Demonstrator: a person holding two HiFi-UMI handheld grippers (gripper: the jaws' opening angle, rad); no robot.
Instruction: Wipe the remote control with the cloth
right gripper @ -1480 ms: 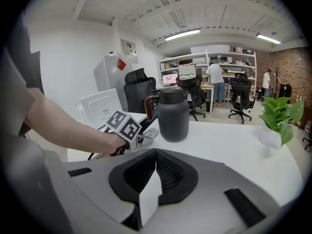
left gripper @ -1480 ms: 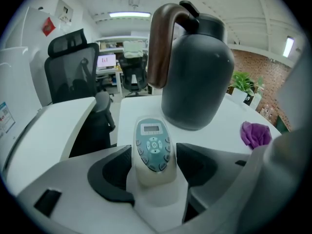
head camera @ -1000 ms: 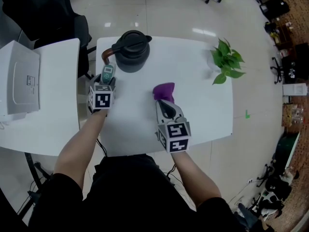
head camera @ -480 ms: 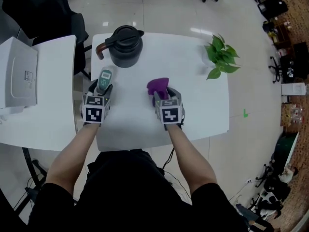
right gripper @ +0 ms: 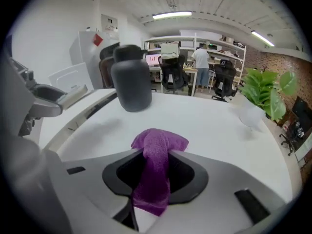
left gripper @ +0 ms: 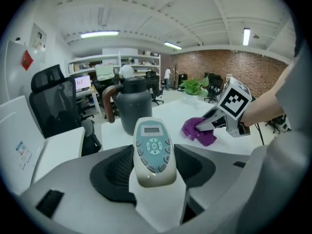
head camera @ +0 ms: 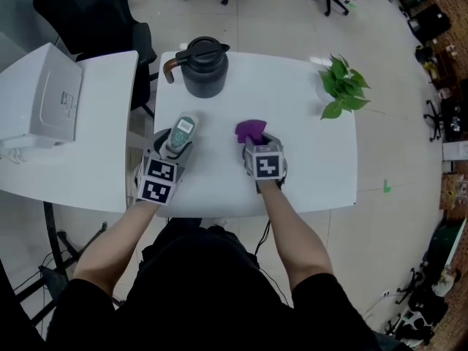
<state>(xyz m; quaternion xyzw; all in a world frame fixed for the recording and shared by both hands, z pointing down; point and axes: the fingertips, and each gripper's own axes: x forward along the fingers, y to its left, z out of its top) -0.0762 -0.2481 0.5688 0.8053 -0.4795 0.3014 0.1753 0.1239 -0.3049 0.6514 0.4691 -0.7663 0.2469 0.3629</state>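
Note:
A grey-white remote control (head camera: 180,131) with a teal button panel (left gripper: 153,150) sits clamped between the pads of my left gripper (head camera: 177,145), which is shut on its lower half above the white table (head camera: 307,174). To its right, a purple cloth (head camera: 251,130) lies bunched on the table. One strip of it (right gripper: 155,165) runs back between the jaws of my right gripper (head camera: 256,141). Those jaws are closing, and gaps still show on both sides of the strip. The left gripper view shows the right gripper (left gripper: 208,125) at the cloth (left gripper: 197,129).
A dark grey jug (head camera: 202,68) with a brown handle stands at the table's far left. A potted green plant (head camera: 342,86) is at the far right. A side table to the left carries a white box (head camera: 47,97). Office chairs stand beyond.
My left gripper has swung the remote rightward and tilted it toward the cloth. The right gripper has drawn back toward me with the cloth, and its jaws now stand wider around it.

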